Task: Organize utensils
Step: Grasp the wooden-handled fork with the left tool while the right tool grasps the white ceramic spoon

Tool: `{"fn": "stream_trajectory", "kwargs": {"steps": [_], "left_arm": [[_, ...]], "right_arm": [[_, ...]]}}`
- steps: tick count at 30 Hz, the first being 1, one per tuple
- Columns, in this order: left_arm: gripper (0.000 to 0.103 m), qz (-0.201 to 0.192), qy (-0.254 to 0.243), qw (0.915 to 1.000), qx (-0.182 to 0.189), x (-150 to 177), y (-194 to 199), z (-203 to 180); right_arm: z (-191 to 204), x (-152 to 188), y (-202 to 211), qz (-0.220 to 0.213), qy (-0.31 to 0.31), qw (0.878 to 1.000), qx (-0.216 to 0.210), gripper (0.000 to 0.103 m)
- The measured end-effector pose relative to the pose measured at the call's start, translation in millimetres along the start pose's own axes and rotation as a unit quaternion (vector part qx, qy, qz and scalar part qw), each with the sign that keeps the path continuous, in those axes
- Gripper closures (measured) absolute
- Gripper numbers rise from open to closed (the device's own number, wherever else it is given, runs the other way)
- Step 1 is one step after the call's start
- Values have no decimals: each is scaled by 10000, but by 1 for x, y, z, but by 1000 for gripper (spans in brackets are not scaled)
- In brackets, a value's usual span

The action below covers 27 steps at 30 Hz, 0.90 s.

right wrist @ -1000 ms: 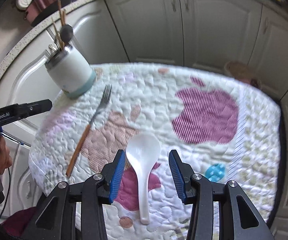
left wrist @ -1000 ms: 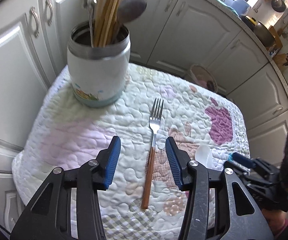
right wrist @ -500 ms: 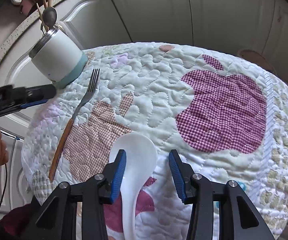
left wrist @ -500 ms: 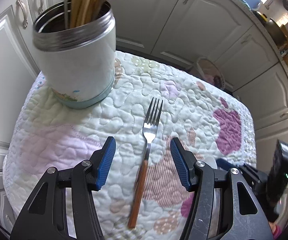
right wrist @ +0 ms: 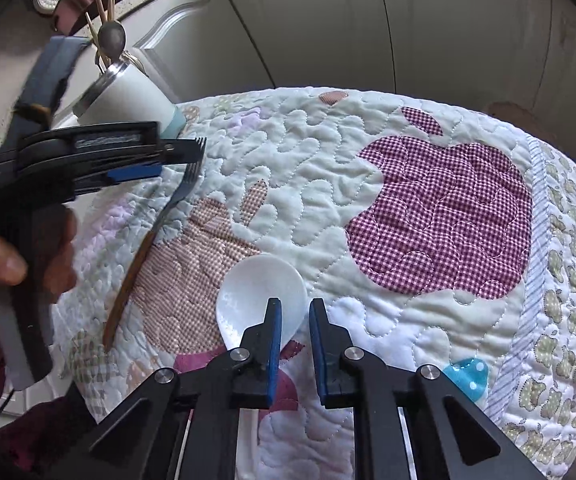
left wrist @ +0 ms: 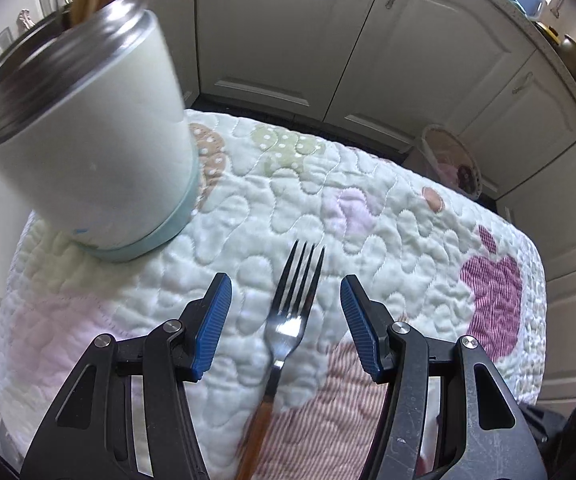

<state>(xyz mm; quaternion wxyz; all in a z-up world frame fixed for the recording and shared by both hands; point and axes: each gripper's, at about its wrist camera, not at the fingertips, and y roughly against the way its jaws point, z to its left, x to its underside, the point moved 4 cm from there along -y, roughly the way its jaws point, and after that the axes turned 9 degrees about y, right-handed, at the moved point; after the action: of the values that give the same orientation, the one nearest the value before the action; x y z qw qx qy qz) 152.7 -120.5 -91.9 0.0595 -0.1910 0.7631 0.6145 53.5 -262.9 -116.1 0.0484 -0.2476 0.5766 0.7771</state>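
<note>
A fork (left wrist: 294, 312) with a wooden handle lies on the quilted cloth, tines pointing away. My left gripper (left wrist: 286, 320) is open, its blue pads on either side of the fork's head, just above it. The fork also shows in the right wrist view (right wrist: 168, 216), under the left gripper (right wrist: 156, 164). A white ceramic spoon (right wrist: 260, 300) lies on the cloth. My right gripper (right wrist: 294, 320) is narrowly open over the spoon's bowl and neck; its left pad overlaps the bowl. The spoon's handle is hidden below it. A white utensil pot (left wrist: 88, 152) with chopsticks stands at the back left.
The quilted cloth (right wrist: 428, 208) covers a small table with a purple apple patch. White cabinet doors (left wrist: 428, 40) surround it at the back. A basket (left wrist: 452, 160) sits on the floor beyond the table's far edge. The pot (right wrist: 128, 100) stands close to the left gripper.
My left gripper moved forward and down, so the fork's head now lies between its pads. My right gripper dropped onto the spoon and its jaws narrowed.
</note>
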Motion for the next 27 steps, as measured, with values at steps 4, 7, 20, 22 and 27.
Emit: {"fn": "stream_trajectory", "kwargs": {"steps": [4,7,20,22,27], "left_arm": [[66,67,-20,9999,138,-6,-11,-8],[79,151,-207,9995,176,-3,-17,-12],[81,802,-511,9942,499,35,2,4],[77,778,-511,9944,492,34,2,6],[74,822,-518,9937,563,32,2,8]], "right_arm": [[-7,-5,0,-75,-108,9998,-133,82],[-9,-5,3,-74,-83,9998,-149,80],[6,-8,-2,-83,163,9994,-281,65],[7,-11,-5,-26,187,9991,-369,65],[2,-16,-14,103,246,9978,-611,65]]}}
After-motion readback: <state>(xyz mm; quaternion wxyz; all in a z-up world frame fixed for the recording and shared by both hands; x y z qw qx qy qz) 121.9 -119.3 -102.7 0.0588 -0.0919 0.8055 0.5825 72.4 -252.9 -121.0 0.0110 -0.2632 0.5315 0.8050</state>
